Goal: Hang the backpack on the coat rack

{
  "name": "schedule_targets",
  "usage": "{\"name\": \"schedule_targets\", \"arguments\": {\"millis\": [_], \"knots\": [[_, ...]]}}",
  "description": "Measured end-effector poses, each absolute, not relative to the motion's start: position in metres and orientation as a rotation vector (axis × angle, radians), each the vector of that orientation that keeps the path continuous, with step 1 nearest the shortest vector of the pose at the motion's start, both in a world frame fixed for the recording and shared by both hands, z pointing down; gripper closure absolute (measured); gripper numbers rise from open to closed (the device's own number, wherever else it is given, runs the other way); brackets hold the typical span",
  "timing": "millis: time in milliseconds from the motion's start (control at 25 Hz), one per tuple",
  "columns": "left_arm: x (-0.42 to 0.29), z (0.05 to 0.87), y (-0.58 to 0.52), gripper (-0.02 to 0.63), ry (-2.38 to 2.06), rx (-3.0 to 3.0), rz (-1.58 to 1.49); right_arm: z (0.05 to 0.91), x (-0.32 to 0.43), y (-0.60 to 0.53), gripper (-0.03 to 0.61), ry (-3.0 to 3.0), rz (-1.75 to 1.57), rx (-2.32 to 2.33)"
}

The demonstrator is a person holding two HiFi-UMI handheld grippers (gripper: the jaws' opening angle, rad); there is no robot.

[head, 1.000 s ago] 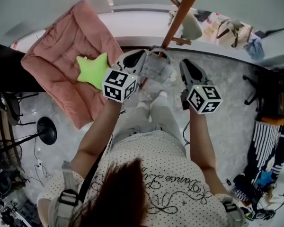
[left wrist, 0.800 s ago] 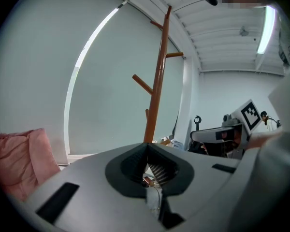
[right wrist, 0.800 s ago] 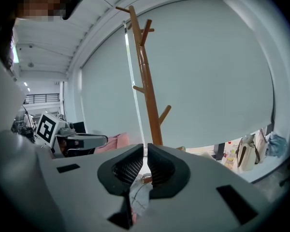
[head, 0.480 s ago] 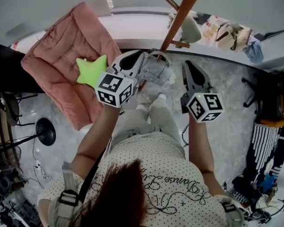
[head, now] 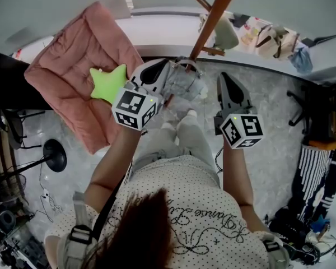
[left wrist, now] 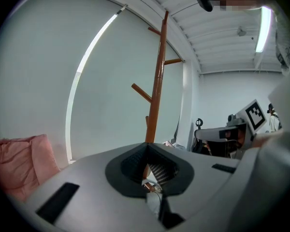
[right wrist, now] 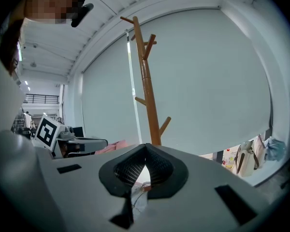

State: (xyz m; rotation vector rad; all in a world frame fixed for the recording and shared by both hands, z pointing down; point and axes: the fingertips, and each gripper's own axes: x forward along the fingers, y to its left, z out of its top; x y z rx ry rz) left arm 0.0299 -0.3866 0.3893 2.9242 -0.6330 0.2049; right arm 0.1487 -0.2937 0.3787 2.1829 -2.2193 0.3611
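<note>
Grey speckled floor, pale wall behind. Wooden coat rack stands upright. Pale grey backpack hangs just in front of the rack's base, on none of its pegs. Left gripper, left of rack: jaws closed on backpack's top. Right gripper, right of rack: jaws pressed together, just beside backpack

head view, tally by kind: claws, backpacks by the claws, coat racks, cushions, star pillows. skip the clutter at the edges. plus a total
claws (left claw, right claw): 2
backpack: 1
coat rack: 1
cushion: 1
star pillow: 1
total: 6
</note>
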Motion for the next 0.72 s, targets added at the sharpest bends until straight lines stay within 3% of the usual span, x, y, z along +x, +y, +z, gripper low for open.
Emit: {"name": "schedule_targets", "arguments": {"millis": [720], "knots": [[0.026,0.387,-0.391,0.611,-0.662,2.951,0.192,0.364,0.144,-0.3,0.566,-2.225,0.285,2.19]]}}
